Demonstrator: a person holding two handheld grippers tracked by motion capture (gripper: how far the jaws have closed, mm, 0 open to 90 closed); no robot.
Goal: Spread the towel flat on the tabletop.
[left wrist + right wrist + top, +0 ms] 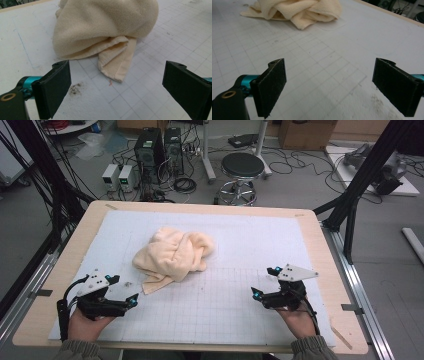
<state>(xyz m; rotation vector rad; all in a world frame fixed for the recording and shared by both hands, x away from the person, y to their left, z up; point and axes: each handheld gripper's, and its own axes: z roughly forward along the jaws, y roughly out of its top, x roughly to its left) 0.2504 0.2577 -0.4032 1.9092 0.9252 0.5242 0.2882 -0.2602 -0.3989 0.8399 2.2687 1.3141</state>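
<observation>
A crumpled cream towel (174,254) lies in a heap left of the middle of the white gridded mat (235,300). One loose corner of the towel (117,65) points toward my left gripper (122,291), which stands open just short of it at the front left, jaws wide and nothing between them. At the front right, my right gripper (265,281) is open too, well away from the towel (299,10) and over bare mat. In the right gripper view its wide jaws frame only grid lines.
The mat lies on a wooden table (320,250). A dark smudge (75,88) marks the mat near my left jaw. Beyond the far edge stand a black stool (242,170), computer cases (150,155) and cables. A black frame post (360,185) rises at the right.
</observation>
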